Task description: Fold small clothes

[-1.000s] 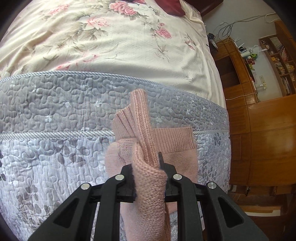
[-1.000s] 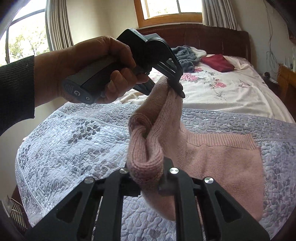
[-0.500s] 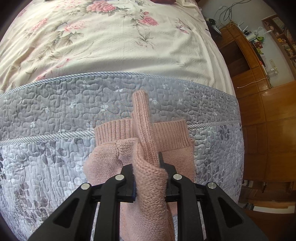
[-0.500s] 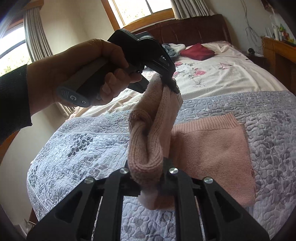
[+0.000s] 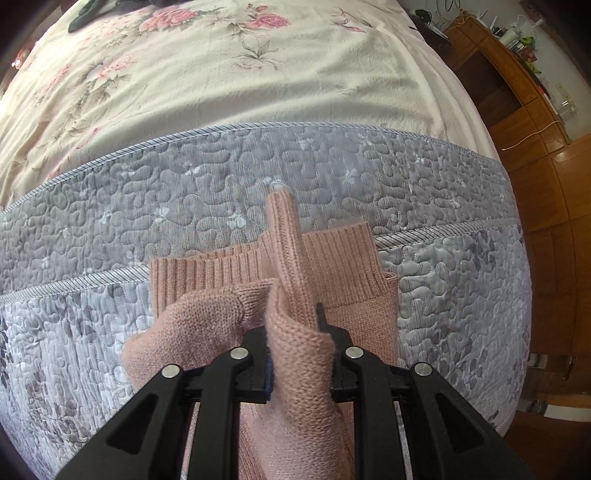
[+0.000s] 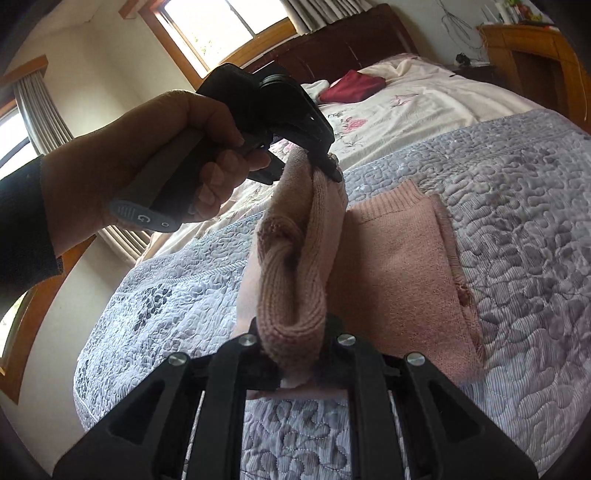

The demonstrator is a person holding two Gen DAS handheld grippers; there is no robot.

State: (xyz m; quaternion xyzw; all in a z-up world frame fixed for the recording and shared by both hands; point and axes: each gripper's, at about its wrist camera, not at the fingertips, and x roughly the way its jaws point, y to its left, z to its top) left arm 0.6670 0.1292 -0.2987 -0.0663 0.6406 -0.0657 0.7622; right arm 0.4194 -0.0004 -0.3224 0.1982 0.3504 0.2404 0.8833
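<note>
Pink ribbed knit (image 5: 343, 258), part-folded on the quilt (image 5: 184, 192); both grippers (image 5: 299, 354) (image 6: 295, 354) clench its lifted fold, hem toward the headboard.

Daylight enters through the window (image 6: 218, 33) at the far left, blown out white. Both views are bright, mostly sharp, with fisheye bending and dark corners.

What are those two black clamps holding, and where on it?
Both jaws pinch the pink knit garment: left gripper and right gripper each clamp a bunched fold of its lifted edge.
</note>
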